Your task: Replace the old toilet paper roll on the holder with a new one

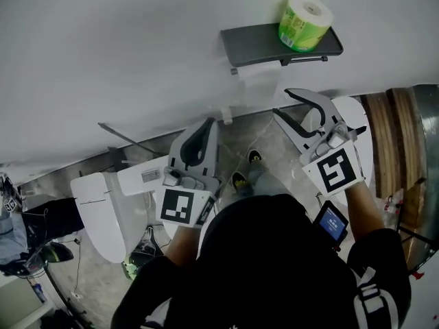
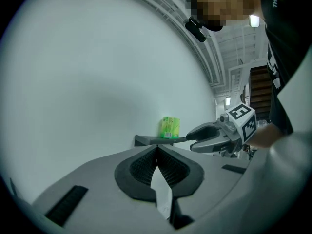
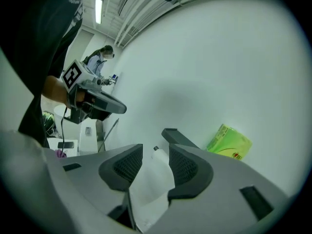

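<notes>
A plump toilet paper roll in a glossy green plastic wrapper (image 1: 305, 22) stands on end on the flat dark grey shelf (image 1: 257, 43) of a wall-mounted holder. Its round white end and core hole face up, so its axis runs upright. It sits at the shelf's right end, above and beyond both claws, touching neither.

Under the shelf hangs a soft white old roll (image 1: 259, 76), almost the colour of the white wall (image 1: 123, 53), with its axis level along that wall.

The grey plastic right claw (image 1: 281, 100), with ridged black pads, is just below the shelf and aimed towards the old roll. Its jaws stand partly apart and the pads press on nothing; the white roll shows beyond the gap.

The matching left claw (image 1: 208, 123) is lower and further left, well apart from the holder, with its tips brought together. A white sliver (image 2: 161, 194) shows in the slot behind them, and I cannot tell what it is.
</notes>
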